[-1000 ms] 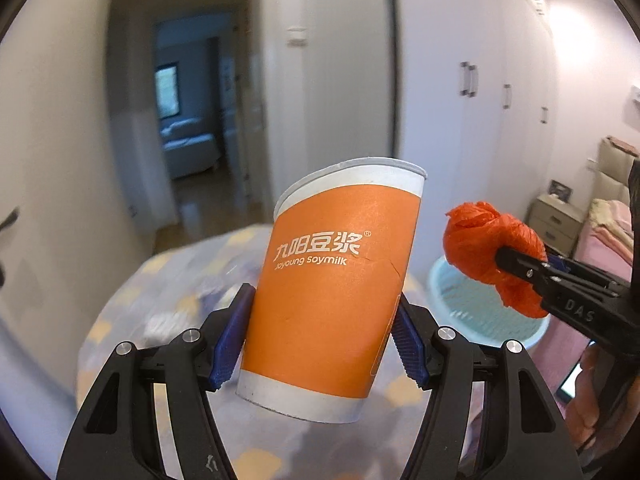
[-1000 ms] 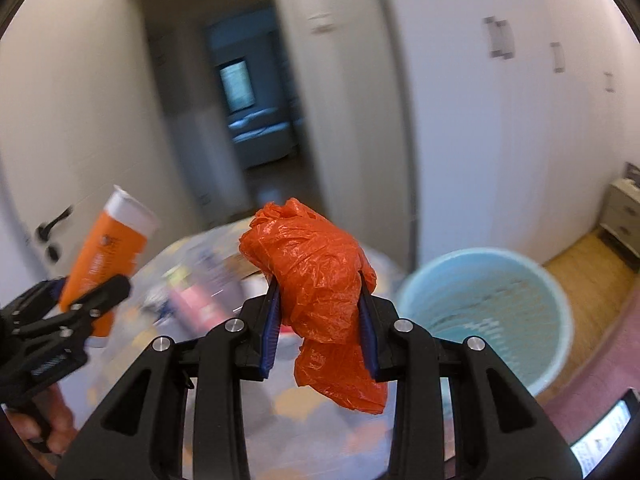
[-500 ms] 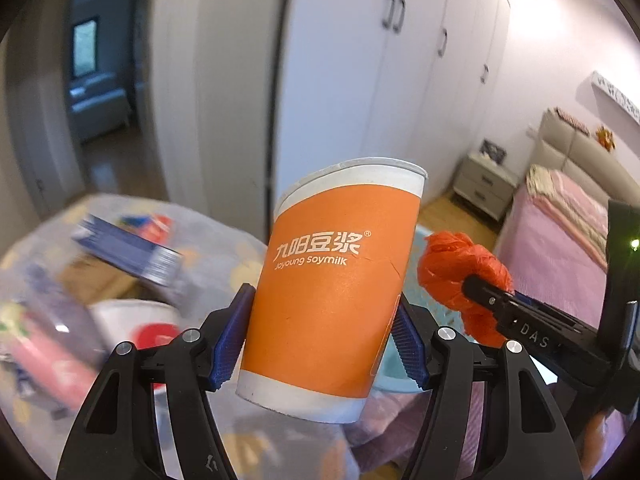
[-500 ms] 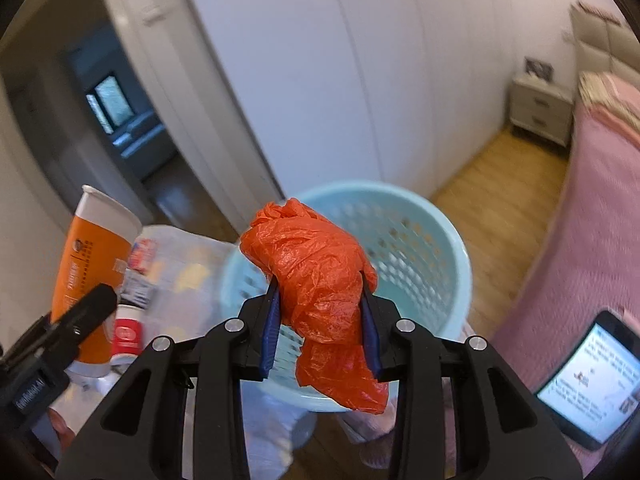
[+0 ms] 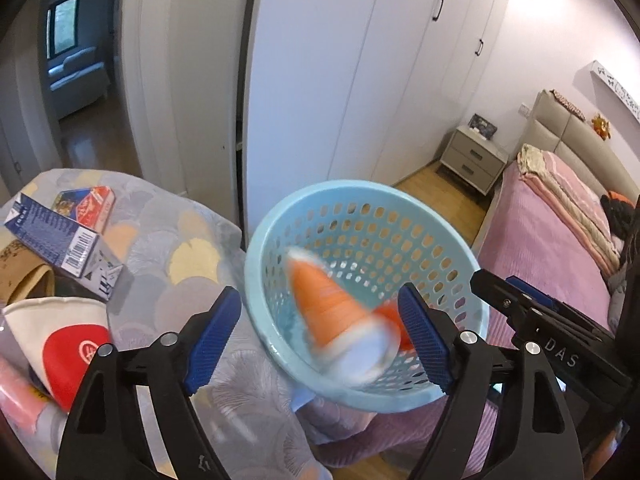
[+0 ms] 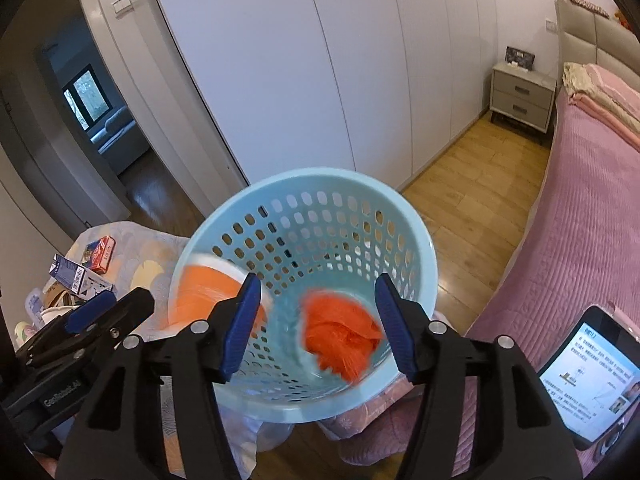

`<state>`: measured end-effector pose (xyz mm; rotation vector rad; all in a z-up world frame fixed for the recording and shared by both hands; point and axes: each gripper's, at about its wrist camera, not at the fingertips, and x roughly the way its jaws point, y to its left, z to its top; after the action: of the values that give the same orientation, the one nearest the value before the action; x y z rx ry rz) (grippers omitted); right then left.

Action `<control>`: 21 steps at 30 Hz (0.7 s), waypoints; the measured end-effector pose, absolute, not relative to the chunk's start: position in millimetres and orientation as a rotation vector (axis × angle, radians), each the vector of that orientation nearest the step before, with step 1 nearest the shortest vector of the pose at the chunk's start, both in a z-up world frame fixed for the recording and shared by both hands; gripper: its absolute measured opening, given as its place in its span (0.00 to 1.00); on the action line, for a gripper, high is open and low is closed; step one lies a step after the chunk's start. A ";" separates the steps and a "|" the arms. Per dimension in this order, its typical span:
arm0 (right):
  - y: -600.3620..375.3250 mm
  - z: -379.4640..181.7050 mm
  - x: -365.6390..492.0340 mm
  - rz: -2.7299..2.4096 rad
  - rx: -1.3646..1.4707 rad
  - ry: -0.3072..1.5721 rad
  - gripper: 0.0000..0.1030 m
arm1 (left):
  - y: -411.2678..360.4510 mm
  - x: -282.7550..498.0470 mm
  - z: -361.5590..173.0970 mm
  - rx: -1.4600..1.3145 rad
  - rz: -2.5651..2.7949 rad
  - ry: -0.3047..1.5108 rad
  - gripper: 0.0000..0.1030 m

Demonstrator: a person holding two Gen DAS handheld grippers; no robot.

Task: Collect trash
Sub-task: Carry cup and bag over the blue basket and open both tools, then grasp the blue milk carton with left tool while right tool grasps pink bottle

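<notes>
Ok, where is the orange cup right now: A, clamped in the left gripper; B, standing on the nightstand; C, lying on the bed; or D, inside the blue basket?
D: the orange cup shows blurred inside the blue basket, and the left gripper is open with nothing in it.

basket (image 6: 416, 236): smooth pale-blue plastic, perforated wall, slight sheen
cup (image 5: 328, 300): orange paper, white rim, blurred
bag (image 6: 340, 332): crumpled orange plastic film, inside basket
fingers (image 5: 424, 338): blue ribbed pads on matt black plastic, metal screws
table (image 5: 188, 248): soft printed cloth cover, left of basket
carton (image 5: 60, 244): printed card, glossy
floor (image 6: 472, 184): polished wood
</notes>
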<state>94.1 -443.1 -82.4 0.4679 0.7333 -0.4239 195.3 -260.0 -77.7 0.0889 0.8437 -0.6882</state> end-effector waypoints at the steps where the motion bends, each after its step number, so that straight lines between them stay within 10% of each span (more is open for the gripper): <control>1: -443.6 -81.2 92.9 -0.422 0.468 0.728 0.54 | -257.5 195.7 -74.7 0.085 -0.687 0.839 0.77; 21: -340.2 -14.5 84.7 -0.201 0.353 0.576 0.54 | -108.6 152.6 2.4 -0.074 -0.491 0.632 0.77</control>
<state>84.7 -340.2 -14.5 0.3534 0.5761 -0.2013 152.6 -108.6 2.4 -0.0739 0.6319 -0.4908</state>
